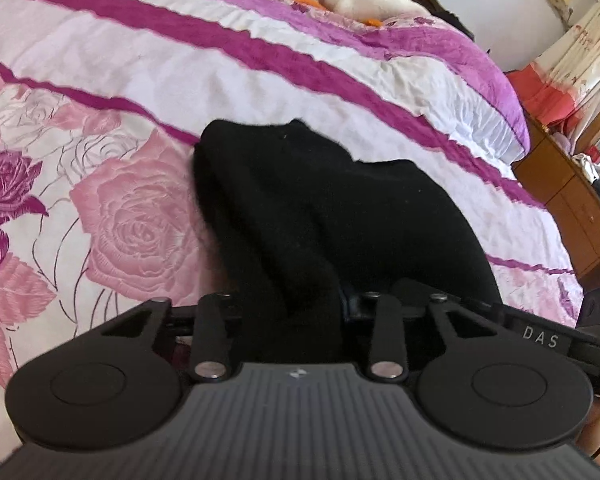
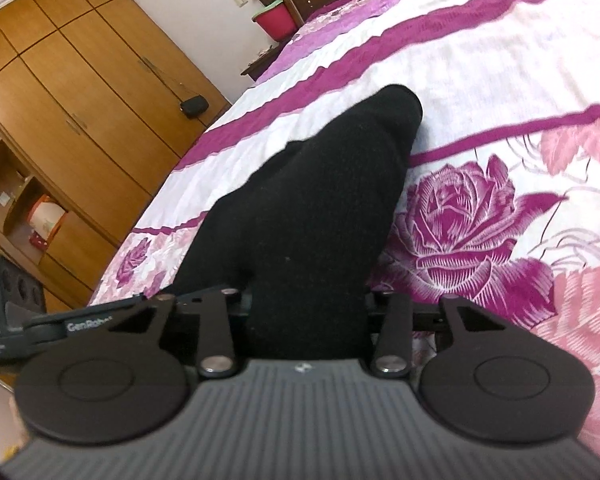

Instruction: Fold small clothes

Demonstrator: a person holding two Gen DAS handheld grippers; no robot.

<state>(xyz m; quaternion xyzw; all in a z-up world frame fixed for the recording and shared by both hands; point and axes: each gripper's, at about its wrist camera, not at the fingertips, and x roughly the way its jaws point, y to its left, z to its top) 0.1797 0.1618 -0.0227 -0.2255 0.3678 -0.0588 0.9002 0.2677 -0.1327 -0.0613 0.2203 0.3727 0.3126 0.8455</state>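
Note:
A black knitted garment (image 1: 320, 208) lies bunched on the bed's rose-patterned quilt (image 1: 132, 216). My left gripper (image 1: 300, 312) is shut on its near edge; the cloth hides the fingertips. In the right wrist view the same black garment (image 2: 320, 208) stretches forward from my right gripper (image 2: 304, 320), which is shut on its other end, the fingertips buried in the cloth. The garment hangs a little raised between the two grippers, its far end resting on the quilt (image 2: 480, 220).
A white soft toy with orange parts (image 1: 364, 0) lies at the head of the bed. A wooden wardrobe (image 2: 72, 92) stands left of the bed, a red bin (image 2: 276, 20) by the headboard. A wooden cabinet (image 1: 572, 200) and curtains (image 1: 580, 40) are at the right.

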